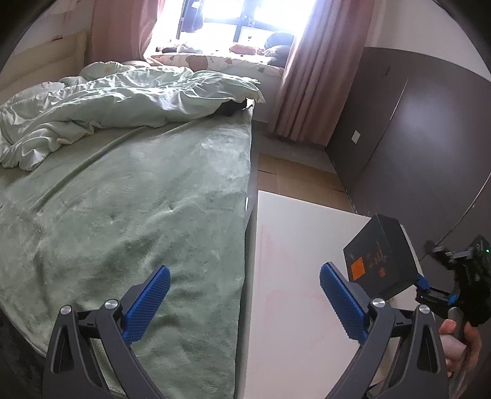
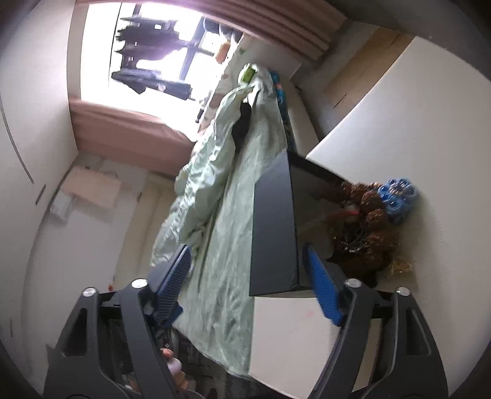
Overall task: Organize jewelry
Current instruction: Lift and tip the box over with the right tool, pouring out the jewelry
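Both tongs [image 1: 244, 302] [image 2: 251, 297] gape wide, holding nothing.

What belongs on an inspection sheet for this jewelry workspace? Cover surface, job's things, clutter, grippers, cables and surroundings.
surface: white table, faint pink marks.
job's things: dark box, open, appears tipped; brown bead jewelry, blue bead bracelet and gold chain heaped at its opening.
clutter: nothing seen.
grippers: left gripper open, empty, over the bed's edge; right gripper open, at the box.
cables: nothing seen.
surroundings: green bed, crumpled duvet, pink curtains, bright window, dark wardrobe.
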Action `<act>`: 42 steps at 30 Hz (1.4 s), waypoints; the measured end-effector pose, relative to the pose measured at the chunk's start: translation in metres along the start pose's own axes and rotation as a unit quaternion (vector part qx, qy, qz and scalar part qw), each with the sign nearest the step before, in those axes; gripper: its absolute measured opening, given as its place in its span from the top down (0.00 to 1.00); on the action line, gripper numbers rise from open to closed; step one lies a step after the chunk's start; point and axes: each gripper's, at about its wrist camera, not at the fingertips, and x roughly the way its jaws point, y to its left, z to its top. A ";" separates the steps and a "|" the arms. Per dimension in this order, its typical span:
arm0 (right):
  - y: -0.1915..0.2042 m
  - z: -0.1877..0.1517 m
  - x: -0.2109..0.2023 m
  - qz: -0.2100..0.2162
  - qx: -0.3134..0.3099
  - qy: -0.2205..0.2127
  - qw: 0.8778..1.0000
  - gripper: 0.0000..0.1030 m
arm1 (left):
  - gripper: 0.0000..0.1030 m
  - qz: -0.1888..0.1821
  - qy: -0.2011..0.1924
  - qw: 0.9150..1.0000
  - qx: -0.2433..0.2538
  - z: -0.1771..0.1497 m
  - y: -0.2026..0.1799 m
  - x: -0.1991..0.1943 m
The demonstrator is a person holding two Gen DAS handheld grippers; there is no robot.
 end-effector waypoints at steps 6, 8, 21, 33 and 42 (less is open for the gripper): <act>-0.035 -0.003 0.017 0.066 0.070 0.014 0.995 0.91 | 0.08 0.000 0.005 1.000 0.012 -0.001 -0.009 0.007; -0.051 -0.004 0.008 0.108 0.114 -0.011 0.987 0.93 | 0.08 0.000 0.005 1.000 0.015 -0.001 -0.010 0.007; -0.088 -0.011 -0.042 0.242 0.227 -0.149 0.931 0.96 | 0.08 -0.006 0.005 1.000 0.007 0.000 -0.006 0.007; -0.073 -0.006 -0.055 0.332 0.200 -0.168 0.906 0.96 | 0.08 -0.016 -0.001 1.000 -0.014 0.003 0.000 -0.003; -0.002 0.000 -0.009 0.107 0.039 -0.074 0.991 0.95 | 0.08 -0.033 -0.006 0.999 -0.043 0.008 0.013 -0.010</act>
